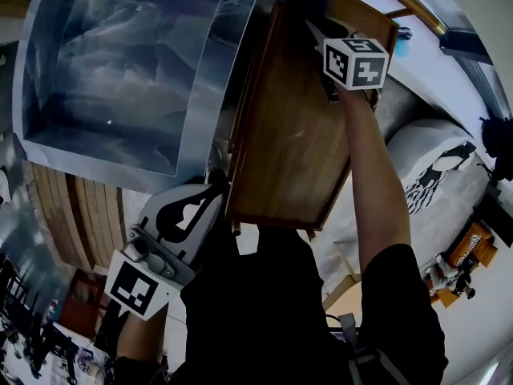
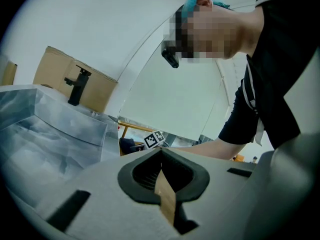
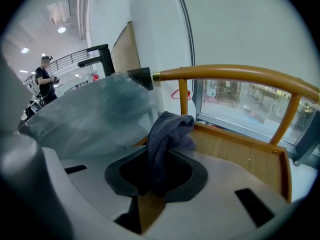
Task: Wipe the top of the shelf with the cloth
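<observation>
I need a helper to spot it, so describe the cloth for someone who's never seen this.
Find the wooden shelf beside the steel sink. Over it, the right gripper pinches the cloth in its fingers. It is the only soft, crumpled blue-grey thing among hard wood and metal.

Steel sink (image 1: 215,95); black faucet (image 2: 77,85) behind; printed cushion (image 1: 433,163).

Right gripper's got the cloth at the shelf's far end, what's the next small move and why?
Probably press the cloth down and draw the right gripper back toward you along the shelf top: its jaws clamp the cloth at the far end, and most of that top lies nearer you.
</observation>
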